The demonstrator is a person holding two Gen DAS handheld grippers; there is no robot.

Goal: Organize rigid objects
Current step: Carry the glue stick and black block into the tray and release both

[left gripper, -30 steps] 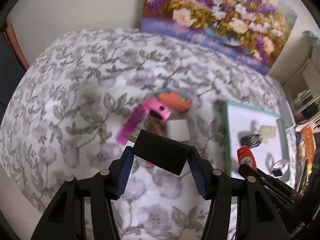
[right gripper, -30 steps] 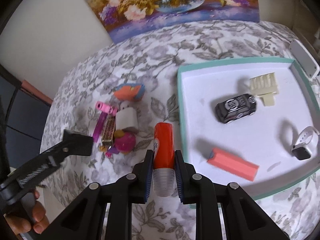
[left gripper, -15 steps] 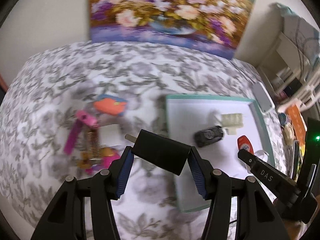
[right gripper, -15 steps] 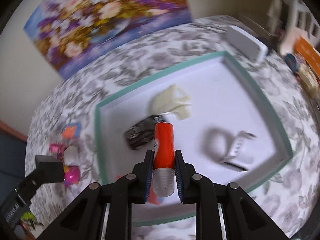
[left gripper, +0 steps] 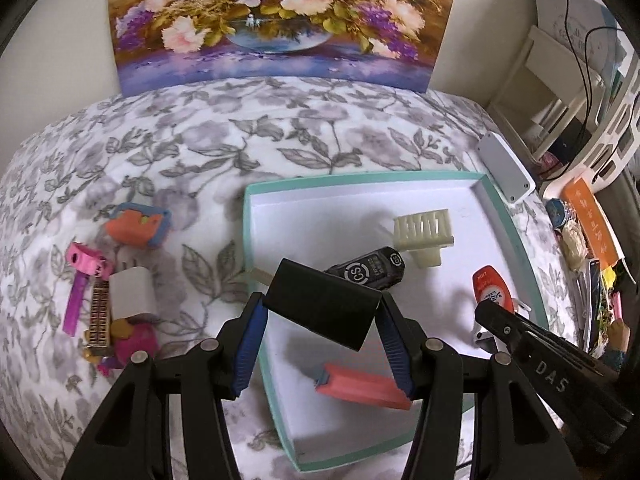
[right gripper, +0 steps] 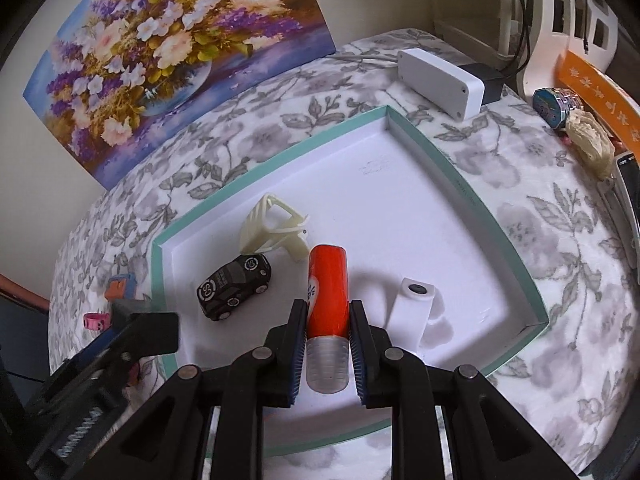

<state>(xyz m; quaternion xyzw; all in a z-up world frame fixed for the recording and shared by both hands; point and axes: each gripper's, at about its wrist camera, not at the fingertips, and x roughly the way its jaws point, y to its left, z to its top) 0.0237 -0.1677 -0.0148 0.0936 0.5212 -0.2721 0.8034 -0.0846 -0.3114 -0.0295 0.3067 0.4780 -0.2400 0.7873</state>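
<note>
The left gripper (left gripper: 322, 312) has its fingers (left gripper: 250, 336) closed on a black block (left gripper: 322, 306), held tilted above the near left part of a teal-rimmed white tray (left gripper: 256, 196) that lies on a bed with a grey floral cover (left gripper: 200, 140). The right gripper (right gripper: 326, 340) has its fingers (right gripper: 298, 344) clamped on a red glue stick (right gripper: 326, 292) with a clear cap, pointing toward 12 o'clock over the middle of the tray (right gripper: 472, 204). Inside the tray, a black toy car (right gripper: 234, 286) lies at 10 o'clock from the glue stick, a cream plastic piece (right gripper: 270, 228) lies just beyond the car at 11 o'clock, and a white smartwatch (right gripper: 414, 304) sits just beside the stick at 3 o'clock. In the left wrist view a coral bar (left gripper: 362, 386) rests near the tray's near edge. Outside the tray, at 9 o'clock from it, a white charger (left gripper: 132, 290), a pink toy (left gripper: 86, 262), an orange and blue piece (left gripper: 136, 226) and a small harmonica (left gripper: 98, 314) lie clustered on the cover. A flower painting (left gripper: 276, 20) leans against the wall at 12 o'clock.
</note>
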